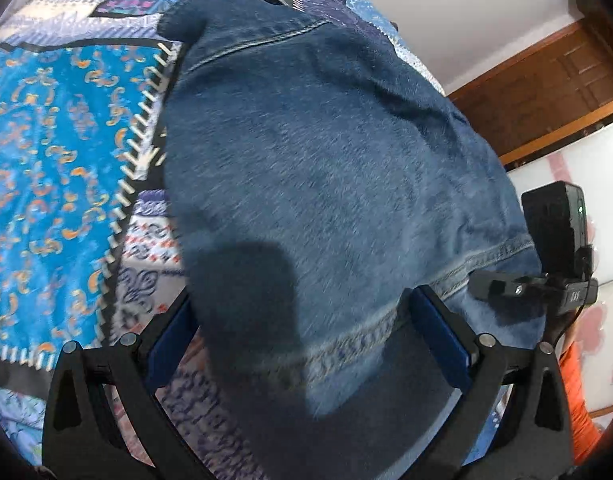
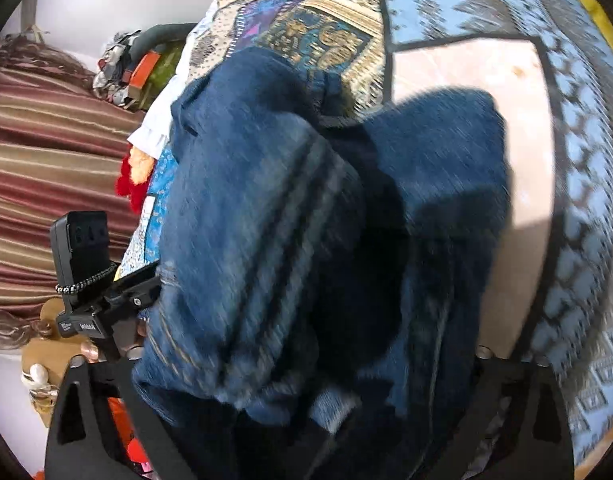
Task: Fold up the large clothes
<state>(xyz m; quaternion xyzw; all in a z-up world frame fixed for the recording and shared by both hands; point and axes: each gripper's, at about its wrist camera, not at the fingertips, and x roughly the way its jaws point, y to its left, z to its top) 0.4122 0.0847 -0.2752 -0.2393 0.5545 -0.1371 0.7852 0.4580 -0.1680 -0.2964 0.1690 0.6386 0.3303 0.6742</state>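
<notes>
Patchwork bedspread (image 1: 46, 152) lying under everything. Denim jacket (image 1: 326, 160) spreading across it, dark blue, bunching into thick folds in right view (frames blurring). Left gripper (image 1: 302, 328) standing wide open, blue pads (image 1: 438, 332) showing, stitched hem passing between jaws, nothing clamped. Right gripper (image 2: 306, 400) sitting buried under heaped denim; jaw spacing and grip impossible to tell.

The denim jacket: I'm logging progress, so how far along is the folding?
Done: the denim jacket lies on the patterned bedspread, one part already doubled over in the right wrist view. In hand: the left gripper is open around the hem; the right gripper's fingers are hidden by bunched denim. Left: a flat, tidy final fold.
</notes>
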